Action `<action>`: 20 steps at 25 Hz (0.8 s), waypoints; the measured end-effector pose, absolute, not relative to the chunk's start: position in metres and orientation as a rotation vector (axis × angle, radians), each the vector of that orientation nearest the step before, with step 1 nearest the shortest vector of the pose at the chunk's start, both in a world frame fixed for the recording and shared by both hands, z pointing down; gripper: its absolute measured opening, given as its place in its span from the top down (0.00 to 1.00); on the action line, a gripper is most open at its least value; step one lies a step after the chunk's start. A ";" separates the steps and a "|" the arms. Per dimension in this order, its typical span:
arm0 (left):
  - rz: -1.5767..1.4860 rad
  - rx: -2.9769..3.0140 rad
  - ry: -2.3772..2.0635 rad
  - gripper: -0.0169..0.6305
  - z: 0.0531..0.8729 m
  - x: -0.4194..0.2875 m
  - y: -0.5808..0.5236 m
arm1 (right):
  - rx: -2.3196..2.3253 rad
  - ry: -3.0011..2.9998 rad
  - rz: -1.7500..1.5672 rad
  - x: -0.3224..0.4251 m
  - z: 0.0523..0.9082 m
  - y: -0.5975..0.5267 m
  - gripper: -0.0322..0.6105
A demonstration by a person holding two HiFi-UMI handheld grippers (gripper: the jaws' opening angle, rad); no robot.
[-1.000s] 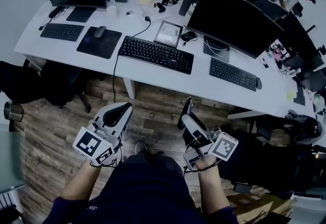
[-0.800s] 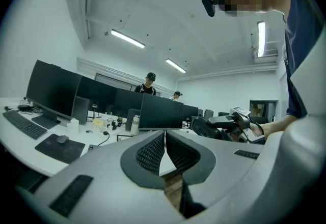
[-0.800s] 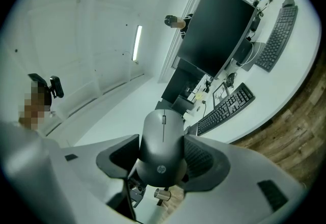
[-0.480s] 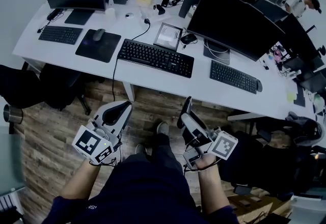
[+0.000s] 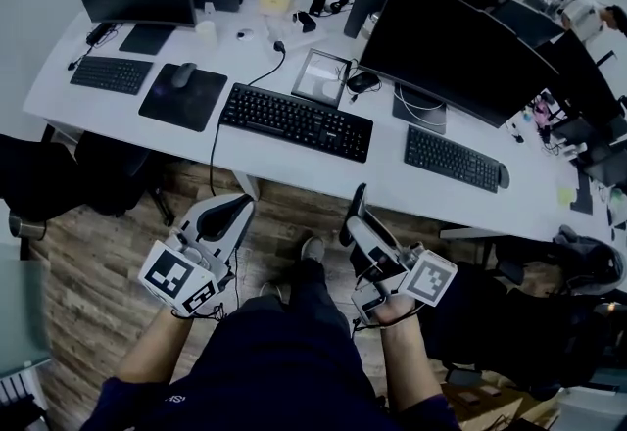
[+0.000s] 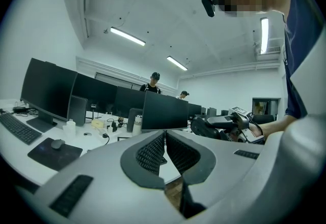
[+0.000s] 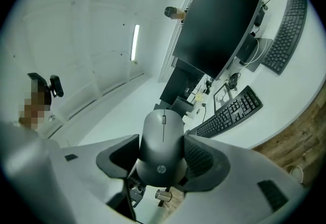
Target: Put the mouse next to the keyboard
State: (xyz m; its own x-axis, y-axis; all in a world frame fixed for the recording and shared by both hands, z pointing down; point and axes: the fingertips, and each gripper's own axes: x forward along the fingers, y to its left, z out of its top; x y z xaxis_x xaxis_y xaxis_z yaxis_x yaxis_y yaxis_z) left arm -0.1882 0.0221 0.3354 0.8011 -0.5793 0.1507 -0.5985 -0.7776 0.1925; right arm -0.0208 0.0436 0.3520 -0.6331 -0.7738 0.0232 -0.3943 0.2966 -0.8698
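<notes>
Two grippers hang in front of the person's legs, above the wood floor (image 5: 98, 267) and short of the white desk (image 5: 388, 165). The right gripper (image 5: 357, 214) has its jaws clamped on the sides of the dark mouse (image 7: 162, 146), scroll wheel pointing away from the camera, well apart from the desktop. Over on the other side, the left gripper (image 5: 228, 215) has its ribbed pads pressed together with nothing between them. Up on the desk, the black keyboard (image 5: 294, 121) lies just past the near edge, a framed picture (image 5: 323, 78) behind it and a big dark monitor (image 5: 446, 47) to its right. A second keyboard (image 5: 453, 159) lies below that monitor.
</notes>
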 end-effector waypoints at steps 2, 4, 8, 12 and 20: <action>0.130 2.755 -0.915 0.91 0.337 -0.180 0.013 | -1.040 2.165 -1.287 -0.014 0.354 0.034 0.52; 0.138 2.751 -0.920 0.91 0.339 -0.172 0.004 | -1.038 2.164 -1.298 -0.006 0.357 0.024 0.52; 0.148 2.738 -0.937 0.91 0.341 -0.156 -0.017 | -1.024 2.163 -1.324 0.010 0.364 0.004 0.52; 0.159 2.721 -0.957 0.91 0.344 -0.137 -0.038 | -1.006 2.172 -1.352 0.027 0.370 -0.018 0.52; 0.193 2.697 -0.995 0.91 0.349 -0.096 -0.077 | -0.963 2.178 -1.394 0.064 0.380 -0.063 0.52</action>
